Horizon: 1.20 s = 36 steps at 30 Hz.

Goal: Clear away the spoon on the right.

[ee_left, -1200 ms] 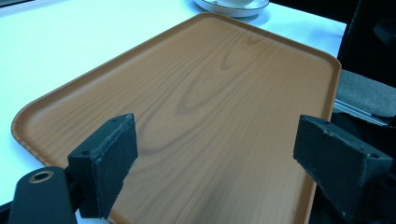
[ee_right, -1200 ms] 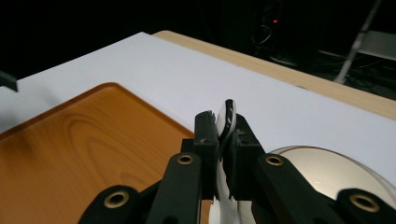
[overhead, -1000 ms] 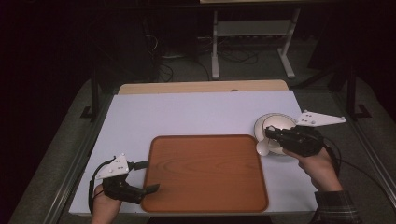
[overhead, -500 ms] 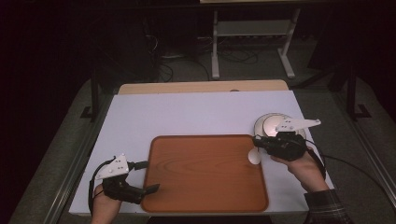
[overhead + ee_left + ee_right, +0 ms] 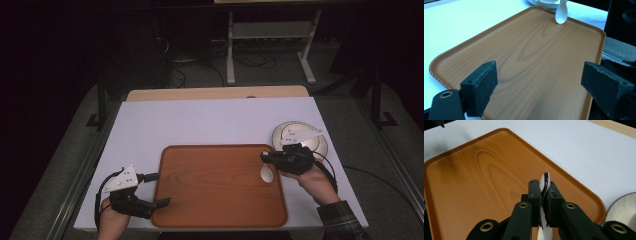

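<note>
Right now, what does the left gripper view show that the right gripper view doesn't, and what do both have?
Left gripper view alone: the left gripper, jaws wide apart over the tray's near edge, and the spoon's bowl hanging down at the tray's far edge. Right gripper view alone: the right gripper, shut on the spoon, seen edge-on between its pads, and a strip of bare wood past the white tabletop. Both: the wooden tray, the white tabletop, and part of the white dish beside the tray.

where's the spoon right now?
The white spoon is clamped in the right gripper, over the right edge of the wooden tray in the high view, just left of the white bowl.
</note>
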Tool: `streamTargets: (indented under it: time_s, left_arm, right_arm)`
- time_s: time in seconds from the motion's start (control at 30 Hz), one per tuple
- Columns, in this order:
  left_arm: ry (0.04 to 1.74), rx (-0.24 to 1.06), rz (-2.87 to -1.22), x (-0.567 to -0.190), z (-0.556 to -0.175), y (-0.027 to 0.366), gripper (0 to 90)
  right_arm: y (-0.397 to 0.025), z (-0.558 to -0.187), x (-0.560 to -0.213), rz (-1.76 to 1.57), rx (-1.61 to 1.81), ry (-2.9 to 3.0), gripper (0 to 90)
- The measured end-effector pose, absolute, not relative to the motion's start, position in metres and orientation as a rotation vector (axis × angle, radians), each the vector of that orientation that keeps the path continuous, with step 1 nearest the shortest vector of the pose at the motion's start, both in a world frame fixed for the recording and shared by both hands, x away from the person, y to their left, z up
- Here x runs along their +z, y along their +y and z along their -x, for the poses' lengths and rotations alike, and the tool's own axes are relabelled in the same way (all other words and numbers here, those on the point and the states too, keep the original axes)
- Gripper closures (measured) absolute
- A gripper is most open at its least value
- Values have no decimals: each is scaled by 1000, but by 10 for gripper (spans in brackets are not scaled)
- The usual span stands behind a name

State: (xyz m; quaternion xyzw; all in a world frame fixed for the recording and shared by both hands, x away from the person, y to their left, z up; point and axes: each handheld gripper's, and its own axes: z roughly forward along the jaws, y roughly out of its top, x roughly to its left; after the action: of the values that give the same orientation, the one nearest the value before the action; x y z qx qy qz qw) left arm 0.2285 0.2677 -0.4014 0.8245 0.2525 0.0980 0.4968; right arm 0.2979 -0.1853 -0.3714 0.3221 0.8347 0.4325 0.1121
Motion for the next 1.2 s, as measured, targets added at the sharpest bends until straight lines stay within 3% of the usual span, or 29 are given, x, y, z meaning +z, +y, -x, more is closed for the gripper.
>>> streamTargets:
  time_s: [1.2]
  left_arm:
    - [611,230,-2003,-403,-229,266,133]
  right_arm:
    - [-115,-307,-421,-750,1117,2762,802]
